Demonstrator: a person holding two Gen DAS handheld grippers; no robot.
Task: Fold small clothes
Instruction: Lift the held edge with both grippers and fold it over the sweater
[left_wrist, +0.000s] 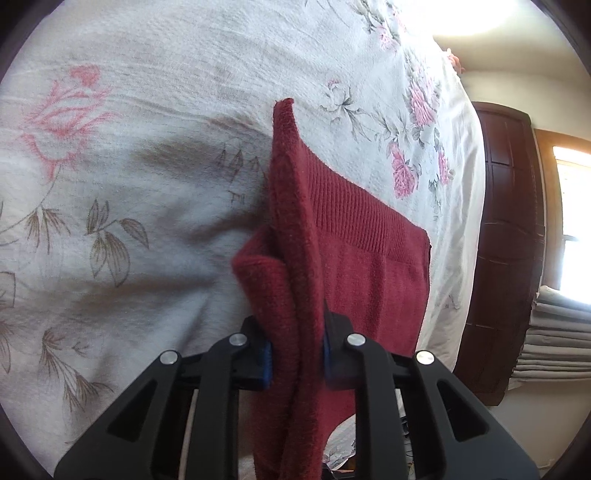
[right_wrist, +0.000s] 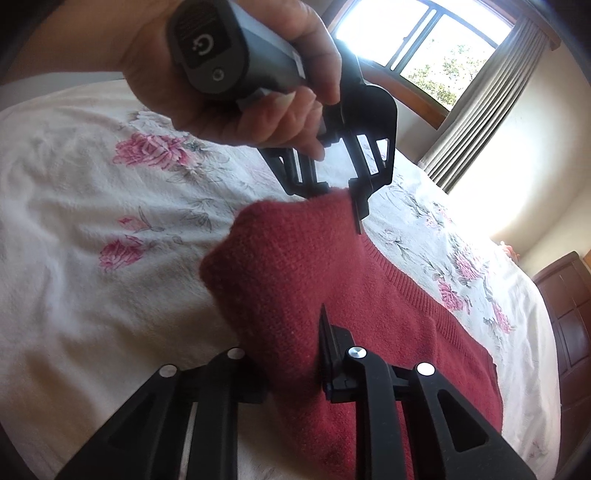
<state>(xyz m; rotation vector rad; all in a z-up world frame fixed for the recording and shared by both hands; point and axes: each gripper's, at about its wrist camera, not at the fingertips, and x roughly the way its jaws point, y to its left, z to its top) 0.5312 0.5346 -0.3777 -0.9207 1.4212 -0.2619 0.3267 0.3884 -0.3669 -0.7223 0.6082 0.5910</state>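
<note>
Claws, two in number, left (left_wrist: 297, 356) and right (right_wrist: 295, 373), each pinch one red knit garment (right_wrist: 314, 266) above one floral bedspread (right_wrist: 74, 221).

Dark red knit garment (left_wrist: 369, 266); white bedspread (left_wrist: 147, 92), pink and seemingly brown flowers.

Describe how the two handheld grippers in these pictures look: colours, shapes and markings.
Both the left gripper and the right gripper have matte black angular linkage arms with triangular cut-outs and round silver pivot bolts. The left gripper's pads are blue. Its handle is a grey cylinder with a white power symbol.
</note>
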